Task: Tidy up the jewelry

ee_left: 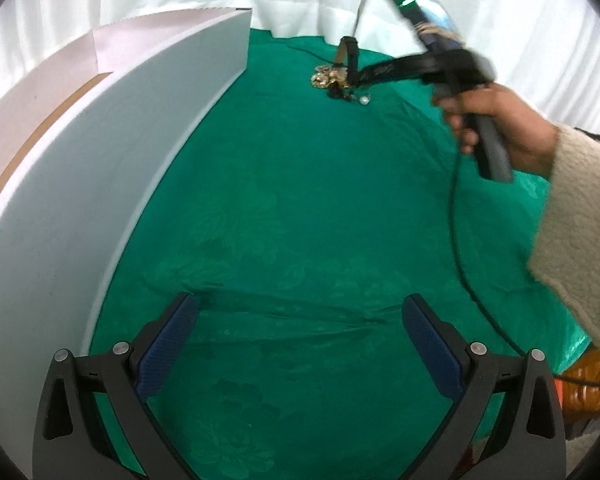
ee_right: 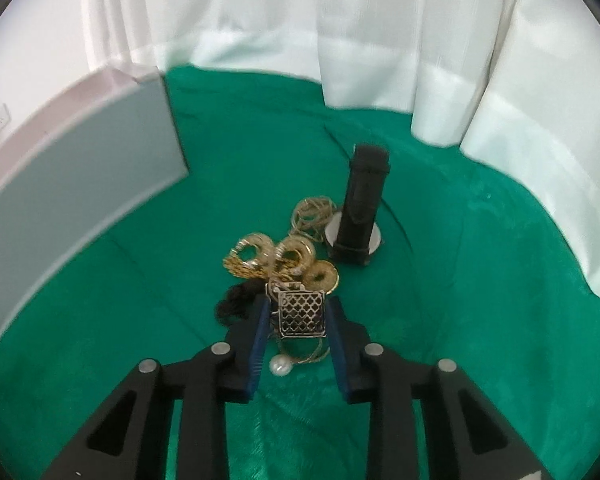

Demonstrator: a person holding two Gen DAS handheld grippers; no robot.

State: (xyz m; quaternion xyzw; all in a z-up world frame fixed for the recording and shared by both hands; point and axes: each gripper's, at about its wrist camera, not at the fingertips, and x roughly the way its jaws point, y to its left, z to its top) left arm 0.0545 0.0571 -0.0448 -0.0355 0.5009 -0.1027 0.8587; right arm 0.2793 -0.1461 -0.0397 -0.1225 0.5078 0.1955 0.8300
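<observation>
Two hand-held grippers were over the green-covered tabletop (ee_right: 480, 280). The right hand-held gripper (ee_right: 294, 312) had its blue pads either side of a square filigree pendant (ee_right: 302, 313) in the jewelry pile (ee_right: 284, 264); contact was unclear. The left hand-held gripper (ee_left: 300, 320) gaped wide, empty.

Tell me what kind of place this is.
Probably a staged tabletop set up for recording at home, not a shop: a green cloth covers the surface, white curtains hang behind it, and a white board stands along one side. A small jewelry pile lies on the cloth.
</observation>
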